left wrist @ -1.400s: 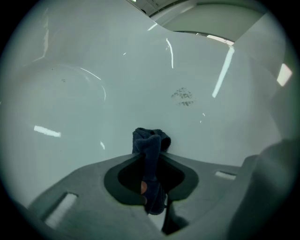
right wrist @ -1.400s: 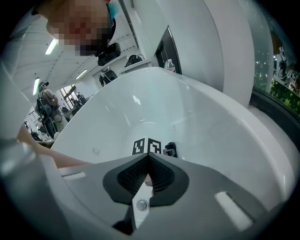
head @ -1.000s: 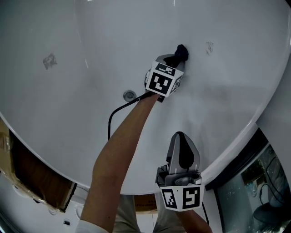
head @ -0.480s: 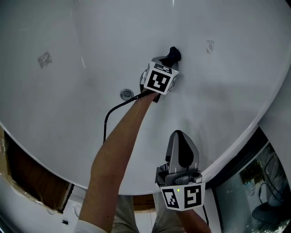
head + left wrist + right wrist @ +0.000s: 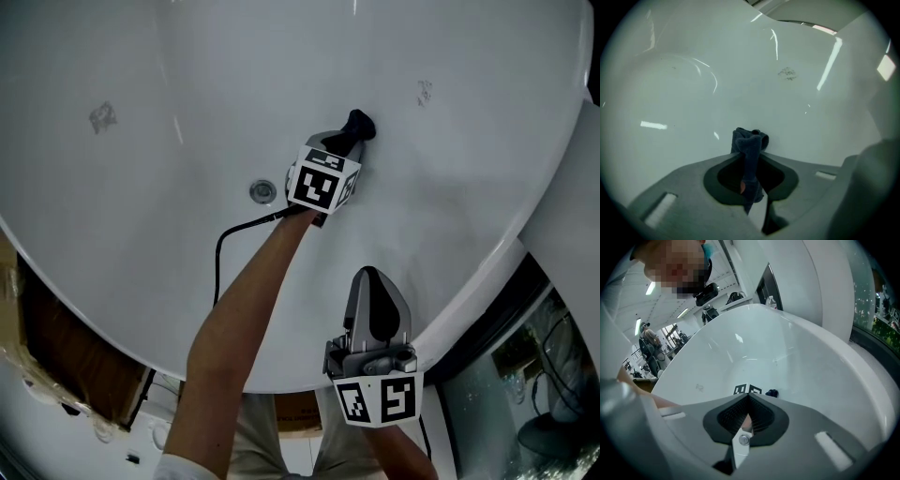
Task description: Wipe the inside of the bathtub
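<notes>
Where the left gripper (image 5: 750,157) narrows to its tips, the jaws are clamped on a dark blue cloth (image 5: 749,143). The cloth's bunched end sticks out past them against the white tub (image 5: 693,93) wall. In the head view the cloth lies up and to the right of the drain (image 5: 262,191), near it. The gripper's cube (image 5: 322,183) sits just right of the drain. A black cable (image 5: 230,239) curves from the gripper down below the drain, beside the bare arm (image 5: 244,319). One grey smudge (image 5: 102,116) marks the tub well left of the drain, and another (image 5: 425,91) is well to its right, past the cloth. The right gripper (image 5: 749,401) has its jaws pressed together on nothing. It hangs below and right of the drain, over the tub's near rim.
</notes>
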`<state>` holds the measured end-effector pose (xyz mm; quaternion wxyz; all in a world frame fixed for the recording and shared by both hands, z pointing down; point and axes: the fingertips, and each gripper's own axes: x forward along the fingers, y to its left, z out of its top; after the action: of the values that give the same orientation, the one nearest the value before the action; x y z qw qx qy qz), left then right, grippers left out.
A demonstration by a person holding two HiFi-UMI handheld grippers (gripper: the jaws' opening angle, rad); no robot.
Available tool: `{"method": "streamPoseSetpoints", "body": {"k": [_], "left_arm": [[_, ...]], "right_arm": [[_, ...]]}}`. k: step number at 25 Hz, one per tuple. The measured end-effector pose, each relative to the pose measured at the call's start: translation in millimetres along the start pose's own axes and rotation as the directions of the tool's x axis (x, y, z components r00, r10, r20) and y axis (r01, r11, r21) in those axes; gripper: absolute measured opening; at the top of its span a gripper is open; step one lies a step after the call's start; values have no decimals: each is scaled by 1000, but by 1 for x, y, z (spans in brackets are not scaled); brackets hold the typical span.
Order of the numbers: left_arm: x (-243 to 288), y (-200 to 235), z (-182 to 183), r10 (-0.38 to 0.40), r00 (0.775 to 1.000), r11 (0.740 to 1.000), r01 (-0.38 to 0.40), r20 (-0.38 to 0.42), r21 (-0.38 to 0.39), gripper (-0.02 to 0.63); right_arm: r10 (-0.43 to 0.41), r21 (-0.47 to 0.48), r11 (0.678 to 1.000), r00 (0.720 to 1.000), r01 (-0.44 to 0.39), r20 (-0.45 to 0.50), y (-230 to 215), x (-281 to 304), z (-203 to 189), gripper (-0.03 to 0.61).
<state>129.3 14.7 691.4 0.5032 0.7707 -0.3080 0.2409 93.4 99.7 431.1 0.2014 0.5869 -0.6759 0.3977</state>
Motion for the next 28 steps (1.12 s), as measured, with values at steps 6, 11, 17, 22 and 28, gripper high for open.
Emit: {"method": "streamPoseSetpoints", "body": {"k": [6,11,17,22,28], "left_arm": [[-29,-46,27,-70,996,997,71,61,-5,59],[-47,-76,45,-84,993,996,83,88,5,59],[-69,-103,60,-122,986,992,123,113,-2,58],[-85,-117,75,-140,981,990,139,134,18,58],[-101,-132,91,-155,976,988,150,152,41,58]], "right_arm": [[1,-4,1000,1000,-1,26,5,-12,16,6],[-5,1,1000,999,5,38,5,-21,27,6],[7,-6,1000,999,-7,43,10,-28,35,6],[14,-29,999,998,-13,54,8,-34,43,6],[33,-56,998,999,-30,38,11,-44,40,6]]}}
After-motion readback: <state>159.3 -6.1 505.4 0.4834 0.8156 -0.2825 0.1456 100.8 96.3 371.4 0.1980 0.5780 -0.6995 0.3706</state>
